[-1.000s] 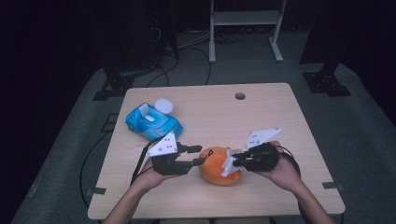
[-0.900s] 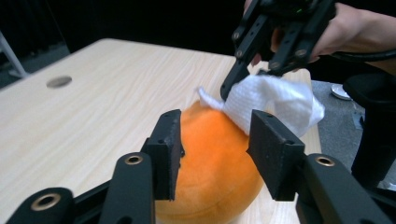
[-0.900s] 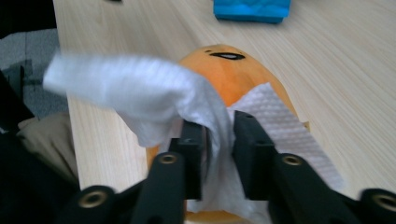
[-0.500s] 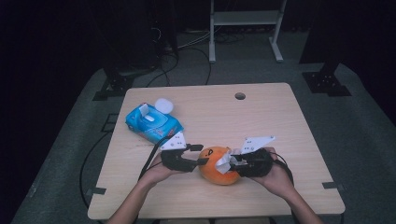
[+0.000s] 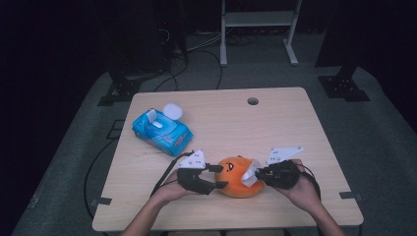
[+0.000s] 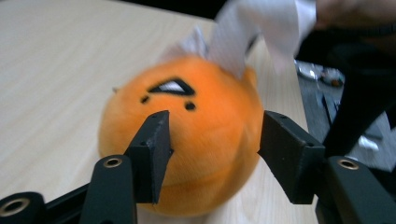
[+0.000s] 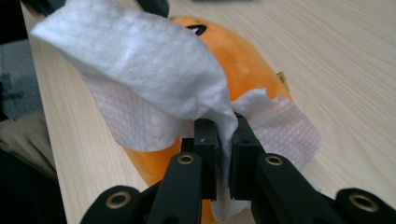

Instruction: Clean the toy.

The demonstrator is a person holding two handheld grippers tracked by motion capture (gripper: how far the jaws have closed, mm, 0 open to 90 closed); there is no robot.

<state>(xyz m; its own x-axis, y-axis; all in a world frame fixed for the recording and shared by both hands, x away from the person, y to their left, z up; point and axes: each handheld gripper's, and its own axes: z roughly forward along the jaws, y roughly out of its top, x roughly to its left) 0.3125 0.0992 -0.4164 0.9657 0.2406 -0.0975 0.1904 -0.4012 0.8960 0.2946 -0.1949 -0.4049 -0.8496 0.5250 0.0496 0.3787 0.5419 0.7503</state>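
So the wooden table (image 5: 314, 128) is the big thing here, with a blue pack of wipes (image 5: 162, 131) sitting well off toward the far left corner; near the front edge, between the two hands, sits the orange plush toy (image 5: 238, 176), round and fuzzy with a little stitched face, resting right on the tabletop; the left gripper (image 5: 216, 177) comes at it from the left side with its jaws standing apart, and they've just been opening a bit wider; in the left gripper view the plush fills the gap between the black fingers (image 6: 152, 149), though I can't tell if the pads really press into the fur; the right gripper (image 7: 223, 140) has just been closing and now its jaws are clamped tight on a white wipe (image 7: 149, 79), which drapes over the plush's right side; my guess is the plush is light and squishy, so it'll roll or dent if you poke it, best held across its fat middle; the wipe is thin, floppy and probably tears easily, so pinching a bunched fold like that seems right.
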